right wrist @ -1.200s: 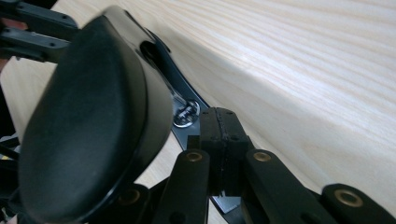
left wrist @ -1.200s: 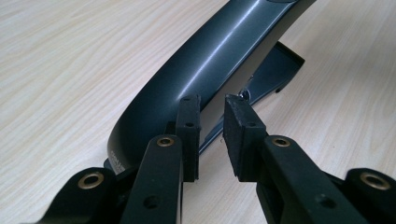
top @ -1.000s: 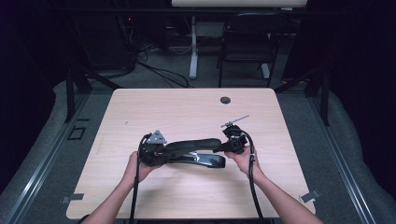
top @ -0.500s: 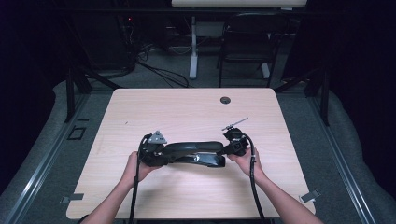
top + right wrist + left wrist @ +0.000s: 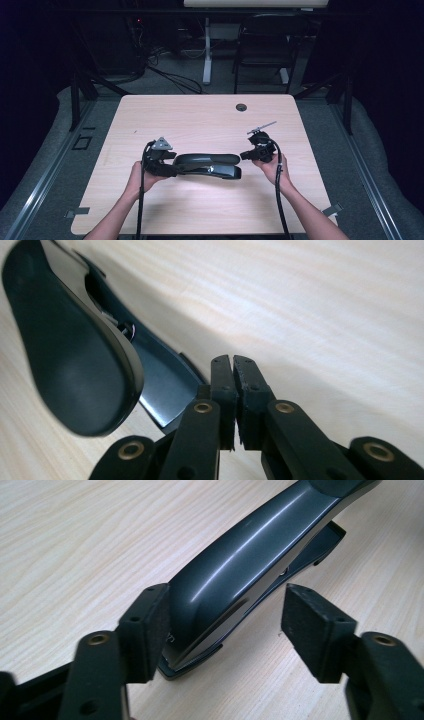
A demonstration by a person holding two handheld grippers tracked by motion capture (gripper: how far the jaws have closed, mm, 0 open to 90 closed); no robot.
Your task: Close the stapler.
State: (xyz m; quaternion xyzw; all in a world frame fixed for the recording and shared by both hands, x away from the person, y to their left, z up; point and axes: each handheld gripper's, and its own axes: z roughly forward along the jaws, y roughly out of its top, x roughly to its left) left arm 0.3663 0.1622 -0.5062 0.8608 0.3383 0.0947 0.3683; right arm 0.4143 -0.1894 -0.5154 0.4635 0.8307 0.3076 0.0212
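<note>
Stapler (image 5: 207, 165) lies flat at lower centre of high view, on table (image 5: 200, 120). Left gripper (image 5: 227, 625) jaws have just been opening; rear end sits between them, one pad touching, other apart. Right gripper (image 5: 233, 390) closed, empty, just beside front end. Step looks like release; next prob. back left off w/o nudging it.

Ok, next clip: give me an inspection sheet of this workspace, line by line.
Surface: light wood table with a round grommet hole.
Job's things: large dark stapler lying on the table.
Clutter: nothing seen.
Tools: left tool open, jaws just been opening, stapler's end between them, one pad touching it; right tool shut, empty, beside the stapler's other end.
Cables: one black cable trails from each tool.
Surroundings: dark room, chair, floor cables.
</note>
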